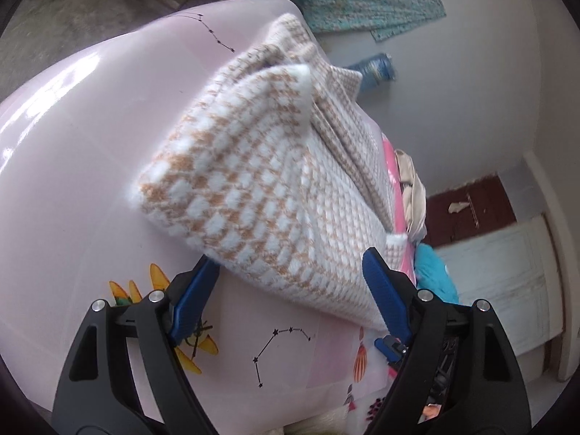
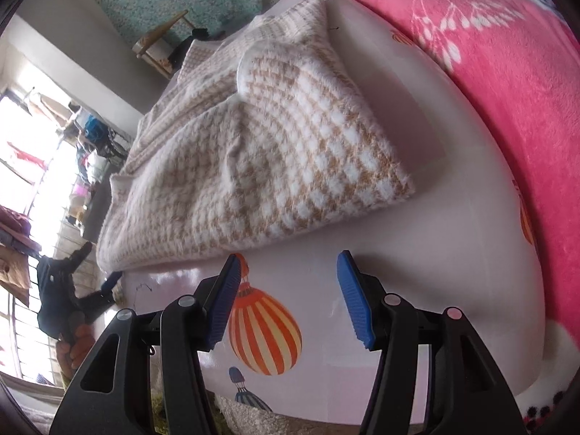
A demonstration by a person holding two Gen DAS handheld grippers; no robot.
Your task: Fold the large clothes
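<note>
Fingers [image 1: 195, 290] of the left gripper [image 1: 290, 290] spread wide, nothing pinched, at the near edge of the folded checked sweater [image 1: 253, 188] on the pink sheet [image 1: 72, 181]; right gripper [image 2: 286, 290] released too, hovering just short of it.

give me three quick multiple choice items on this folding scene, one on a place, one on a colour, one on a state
1. Where does the checked garment lie?
A. on the pale pink sheet
B. on the wooden chair
C. on the floor

2. What colour is the fleece blanket beside that sheet?
A. green
B. bright pink
C. black

3. How does the right gripper stand?
A. shut on the garment
B. shut on the blanket
C. open, holding nothing

Answers:
1. A, the garment rests folded on the sheet printed with balloons and star lines.
2. B, the blanket is bright pink with white leaf sprigs.
3. C, both blue pads stand apart over a printed balloon, short of the garment's edge.
</note>
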